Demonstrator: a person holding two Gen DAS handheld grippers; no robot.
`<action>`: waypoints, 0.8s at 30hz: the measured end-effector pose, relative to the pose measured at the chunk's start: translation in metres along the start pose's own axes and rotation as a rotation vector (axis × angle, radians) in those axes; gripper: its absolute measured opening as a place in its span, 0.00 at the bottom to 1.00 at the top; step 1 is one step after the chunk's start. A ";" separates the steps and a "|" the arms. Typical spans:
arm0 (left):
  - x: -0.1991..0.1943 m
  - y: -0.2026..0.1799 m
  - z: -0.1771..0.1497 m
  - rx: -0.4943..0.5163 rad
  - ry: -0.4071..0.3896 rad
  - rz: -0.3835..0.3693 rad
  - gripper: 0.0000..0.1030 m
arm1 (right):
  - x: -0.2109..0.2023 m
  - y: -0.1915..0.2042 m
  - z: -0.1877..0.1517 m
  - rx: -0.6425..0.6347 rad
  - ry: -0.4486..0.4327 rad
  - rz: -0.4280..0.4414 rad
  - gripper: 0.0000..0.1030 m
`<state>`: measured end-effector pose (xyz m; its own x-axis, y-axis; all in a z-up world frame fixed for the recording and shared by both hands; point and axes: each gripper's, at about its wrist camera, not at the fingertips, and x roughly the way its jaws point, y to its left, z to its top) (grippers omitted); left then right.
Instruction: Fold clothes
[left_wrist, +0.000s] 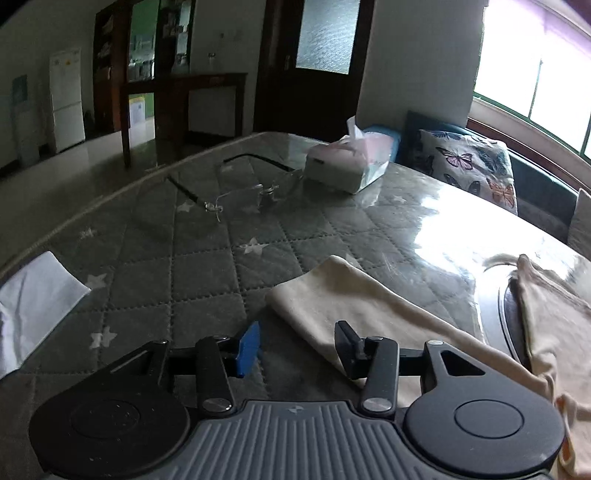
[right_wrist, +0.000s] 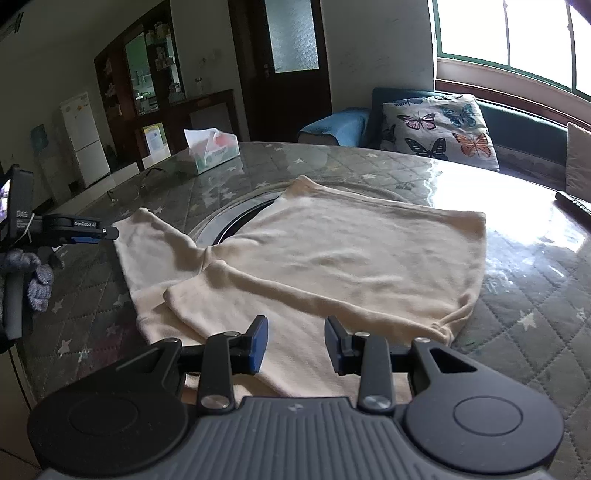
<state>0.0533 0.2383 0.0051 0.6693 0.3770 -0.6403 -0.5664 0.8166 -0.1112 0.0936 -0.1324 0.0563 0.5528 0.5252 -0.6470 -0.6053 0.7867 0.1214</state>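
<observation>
A cream long-sleeved top (right_wrist: 332, 254) lies flat on the quilted table, partly folded, with one sleeve (right_wrist: 147, 240) stretching left. In the left wrist view that sleeve (left_wrist: 362, 299) runs from the centre to the lower right. My left gripper (left_wrist: 295, 347) is open and empty, just above the sleeve's cuff end; it also shows in the right wrist view (right_wrist: 107, 232) beside the sleeve. My right gripper (right_wrist: 295, 343) is open and empty, hovering over the near edge of the top.
A tissue box (left_wrist: 343, 166) and a pair of glasses (left_wrist: 236, 195) lie at the far side of the table (left_wrist: 184, 277). A white paper (left_wrist: 33, 302) lies at the left. A dark remote (right_wrist: 572, 205) is at the right. A sofa with a butterfly cushion (right_wrist: 439, 125) stands behind.
</observation>
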 end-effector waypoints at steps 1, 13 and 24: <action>0.002 -0.001 0.001 -0.001 -0.002 -0.002 0.48 | 0.001 0.001 0.000 -0.002 0.001 0.000 0.33; -0.005 -0.015 0.015 0.000 -0.045 -0.121 0.04 | -0.002 0.001 -0.001 0.015 -0.002 -0.013 0.33; -0.103 -0.122 -0.015 0.336 -0.140 -0.599 0.04 | -0.016 -0.018 0.016 0.129 -0.050 0.050 0.33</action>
<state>0.0463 0.0931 0.0732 0.8883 -0.1454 -0.4357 0.0832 0.9838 -0.1586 0.1048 -0.1501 0.0765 0.5537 0.5776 -0.5998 -0.5557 0.7928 0.2505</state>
